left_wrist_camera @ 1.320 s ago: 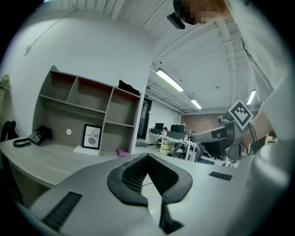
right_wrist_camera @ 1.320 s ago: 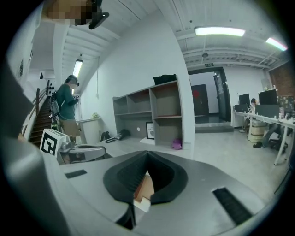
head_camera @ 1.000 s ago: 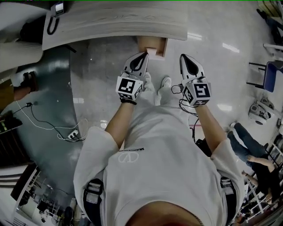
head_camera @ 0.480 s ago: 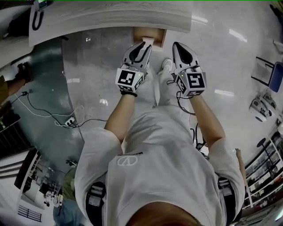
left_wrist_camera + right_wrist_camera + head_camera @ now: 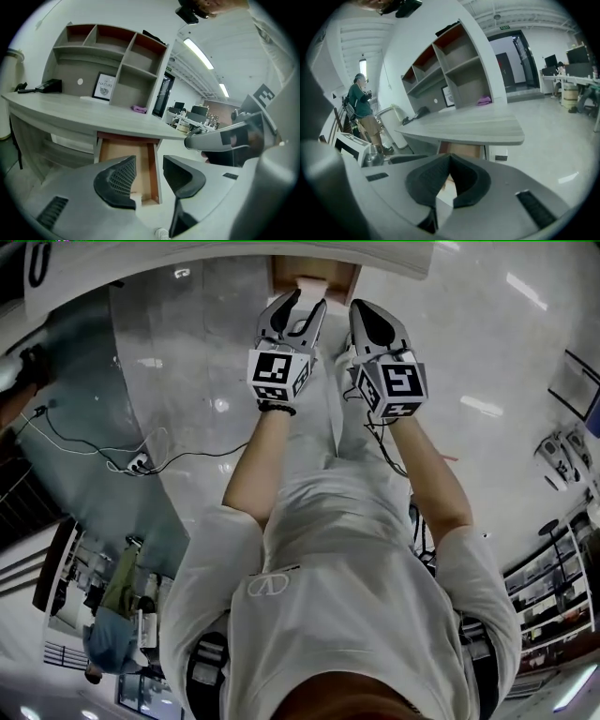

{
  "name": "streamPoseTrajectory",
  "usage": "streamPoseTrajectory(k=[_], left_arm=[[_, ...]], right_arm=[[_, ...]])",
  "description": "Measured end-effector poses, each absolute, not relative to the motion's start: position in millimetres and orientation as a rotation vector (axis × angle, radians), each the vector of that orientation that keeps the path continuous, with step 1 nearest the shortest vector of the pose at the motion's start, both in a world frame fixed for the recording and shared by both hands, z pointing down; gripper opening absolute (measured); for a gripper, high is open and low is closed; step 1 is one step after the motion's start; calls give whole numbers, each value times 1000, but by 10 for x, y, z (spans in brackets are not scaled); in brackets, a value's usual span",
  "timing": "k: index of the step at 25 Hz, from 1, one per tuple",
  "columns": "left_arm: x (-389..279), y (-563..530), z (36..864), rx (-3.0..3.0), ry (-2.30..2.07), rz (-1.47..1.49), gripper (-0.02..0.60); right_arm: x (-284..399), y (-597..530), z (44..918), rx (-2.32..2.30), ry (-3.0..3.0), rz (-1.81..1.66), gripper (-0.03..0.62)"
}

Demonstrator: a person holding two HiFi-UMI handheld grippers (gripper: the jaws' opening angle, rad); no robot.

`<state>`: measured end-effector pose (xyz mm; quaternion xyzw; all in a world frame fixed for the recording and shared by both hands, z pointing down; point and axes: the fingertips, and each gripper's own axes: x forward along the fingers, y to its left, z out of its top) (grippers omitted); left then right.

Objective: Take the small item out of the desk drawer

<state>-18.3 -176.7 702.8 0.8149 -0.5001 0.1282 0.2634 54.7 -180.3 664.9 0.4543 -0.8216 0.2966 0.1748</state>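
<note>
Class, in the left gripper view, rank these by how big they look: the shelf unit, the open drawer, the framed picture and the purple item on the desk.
1. shelf unit
2. open drawer, nearer the camera and partly covered, so its real size is unsure
3. framed picture
4. purple item, clearly smallest

Only bit I can actually read: the framed print (image 5: pixel 104 86) standing in the shelf unit (image 5: pixel 140 61), up and left past the left gripper (image 5: pixel 149 159), says "NATURE" in caps, last letter kinda fuzzy. The green sign (image 5: pixel 505 28) over the doorway, way up right of the right gripper (image 5: pixel 450 155), is too tiny to read. Same with the shirt print (image 5: pixel 281 568).
</note>
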Motion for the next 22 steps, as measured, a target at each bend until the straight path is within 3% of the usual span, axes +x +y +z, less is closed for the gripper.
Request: streamPoseTrajectory(k=[15, 22], left_arm=[[-114, -1909, 8060, 2009, -1367, 463, 331], [-64, -1954, 8392, 1939, -1373, 554, 339]], right_arm=[[653, -1813, 7470, 1331, -2241, 948, 2], [759, -1767, 7701, 1340, -2214, 990, 2]])
